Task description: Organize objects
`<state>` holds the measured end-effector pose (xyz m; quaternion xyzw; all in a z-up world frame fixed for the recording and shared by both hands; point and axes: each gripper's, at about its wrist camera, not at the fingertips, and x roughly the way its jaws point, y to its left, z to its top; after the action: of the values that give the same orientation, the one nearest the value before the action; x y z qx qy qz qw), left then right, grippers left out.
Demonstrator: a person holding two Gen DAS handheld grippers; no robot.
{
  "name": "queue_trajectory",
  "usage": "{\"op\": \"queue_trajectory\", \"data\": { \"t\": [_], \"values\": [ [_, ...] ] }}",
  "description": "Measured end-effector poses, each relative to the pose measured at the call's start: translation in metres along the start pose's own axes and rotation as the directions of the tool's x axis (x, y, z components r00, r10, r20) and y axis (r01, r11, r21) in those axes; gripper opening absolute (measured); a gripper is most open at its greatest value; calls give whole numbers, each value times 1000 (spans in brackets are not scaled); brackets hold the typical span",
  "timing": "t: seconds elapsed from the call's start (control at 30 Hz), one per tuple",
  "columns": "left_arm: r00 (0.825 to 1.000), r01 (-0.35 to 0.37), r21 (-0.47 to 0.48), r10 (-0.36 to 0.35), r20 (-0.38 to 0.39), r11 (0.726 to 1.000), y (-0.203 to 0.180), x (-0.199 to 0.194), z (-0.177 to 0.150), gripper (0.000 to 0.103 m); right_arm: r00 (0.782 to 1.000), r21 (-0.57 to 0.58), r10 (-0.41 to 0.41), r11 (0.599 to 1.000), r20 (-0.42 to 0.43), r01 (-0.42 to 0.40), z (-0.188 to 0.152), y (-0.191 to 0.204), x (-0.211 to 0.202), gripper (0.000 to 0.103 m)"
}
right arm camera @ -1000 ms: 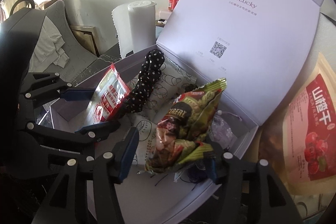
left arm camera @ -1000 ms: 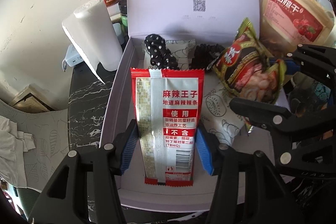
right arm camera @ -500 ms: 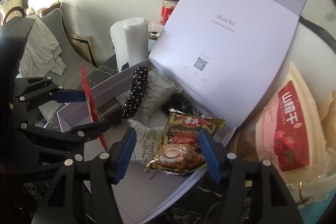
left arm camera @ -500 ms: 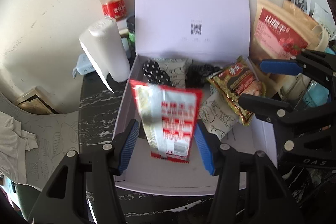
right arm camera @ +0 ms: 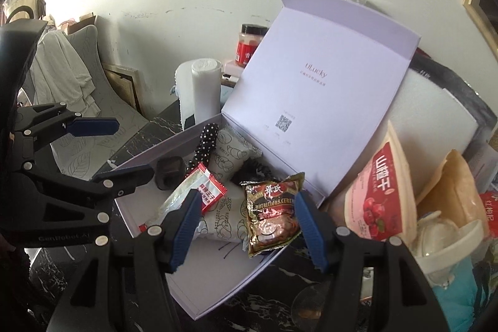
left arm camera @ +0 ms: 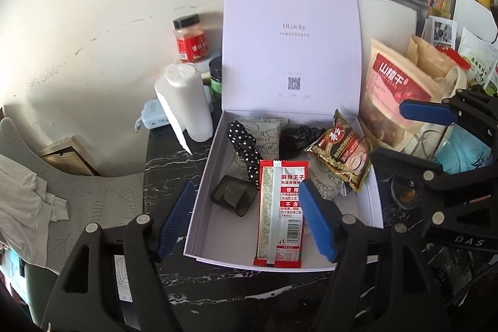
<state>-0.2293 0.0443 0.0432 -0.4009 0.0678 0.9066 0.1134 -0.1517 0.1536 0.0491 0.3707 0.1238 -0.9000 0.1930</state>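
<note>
Blue rubber pads frame both views: your left gripper [left arm camera: 246,217] hangs above the near edge of the box with its jaws spread and nothing between them, and your right gripper [right arm camera: 246,229] stands the same way, jaws apart and empty, over the box's right side.

Just past the left pads, the red spicy-strip packet [left arm camera: 280,213] lies flat on the floor of the lavender box [left arm camera: 199,195], its lower end near the front wall. Beside it, to the left, sits a small dark pouch [left arm camera: 232,196]. The cereal sachet [right arm camera: 272,213] rests tilted on the printed bread packets [right arm camera: 224,226], against the right wall (partly riding up on the rim, as far as you can tell). Further in: the polka-dot scrunchie [left arm camera: 244,148] and a black scrunchie [left arm camera: 294,137] along the back.

Progress, as a judgement: both packets read as placed, so the box holds a good share of the items. Left outside, well to the right, are the hawthorn bag [left arm camera: 392,89] and a brown kraft pouch [right arm camera: 451,192], if those belong in the box at all.

Obstacles: the upright lid [left arm camera: 291,36] blocks any approach from behind; the paper roll [left arm camera: 186,101] and red-labelled jar [left arm camera: 190,38] crowd the far left corner. The sachet's perch may stop the lid closing flush.
</note>
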Motion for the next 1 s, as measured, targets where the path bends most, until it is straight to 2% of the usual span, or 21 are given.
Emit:
{"op": "queue_trajectory", "data": {
  "t": [0.07, 0.2, 0.5, 0.73, 0.83, 1.0],
  "values": [
    [1000, -8, -7, 8, 16, 1000, 1, -11, -1, 70, 1000, 0, -8, 1000, 19, 8, 0, 1, -10, 62],
    [999, -23, -25, 24, 44, 999, 4, -32, -2, 80, 999, 0, -23, 1000, 46, 23, 1, 3, -28, 62],
    [993, -60, -63, 66, 98, 996, 8, -82, -17, 88, 995, 1, -53, 999, 88, 53, -5, 15, -66, 67],
    [988, -99, -92, 108, 108, 991, 4, -114, -37, 92, 991, 7, -74, 997, 109, 74, -15, 27, -90, 73],
    [984, -134, -111, 145, 104, 985, 3, -128, -48, 93, 990, 15, -81, 997, 112, 80, -20, 31, -98, 73],
    [982, -152, -133, 165, 95, 979, 2, -144, -66, 95, 991, 38, -77, 997, 106, 73, -33, 36, -105, 73]
  ]
}}
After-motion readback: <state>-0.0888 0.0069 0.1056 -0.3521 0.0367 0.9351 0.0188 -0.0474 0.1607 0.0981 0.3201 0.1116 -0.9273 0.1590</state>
